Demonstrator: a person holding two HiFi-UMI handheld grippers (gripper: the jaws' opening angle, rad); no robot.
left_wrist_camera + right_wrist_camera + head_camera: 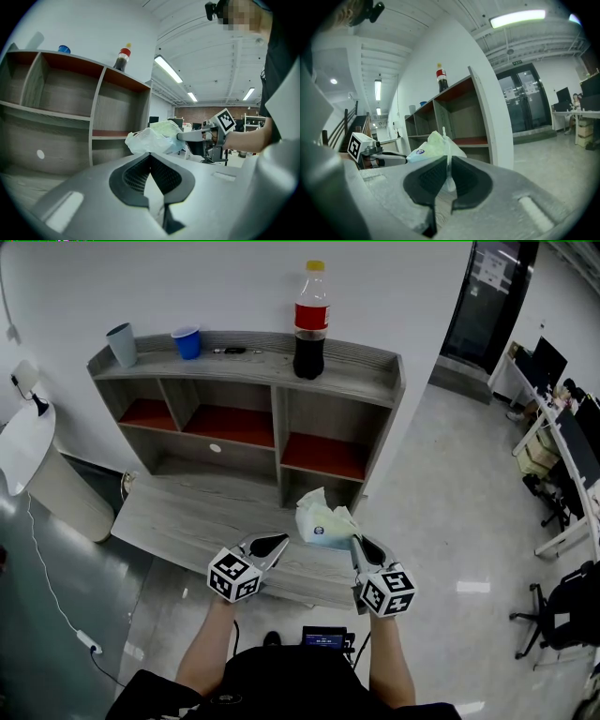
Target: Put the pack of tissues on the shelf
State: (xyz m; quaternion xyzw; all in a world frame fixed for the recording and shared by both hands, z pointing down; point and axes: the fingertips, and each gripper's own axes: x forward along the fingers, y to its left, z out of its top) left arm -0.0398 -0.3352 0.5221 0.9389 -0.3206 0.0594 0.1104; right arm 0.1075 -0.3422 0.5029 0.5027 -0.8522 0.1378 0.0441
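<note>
The pack of tissues (322, 519), white and pale green in a crinkled plastic wrap, hangs just above the desk board (178, 517) in front of the shelf unit (361, 379). My right gripper (357, 541) is shut on the wrap's right edge; in the right gripper view the film is pinched between the pads (449, 163) with the pack (432, 145) beyond them. My left gripper (280, 543) stands shut and empty just left of the pack, apart from it. The left gripper view shows its jaws (150, 157) meeting with nothing between them, the pack (154, 137) ahead.
On the shelf top stand a cola bottle (310, 322), a blue cup (187, 341) and a grey cup (122, 343). Below are open compartments with red floors (323, 454). A white wall lies behind; office desks and chairs (562, 456) are at the far right.
</note>
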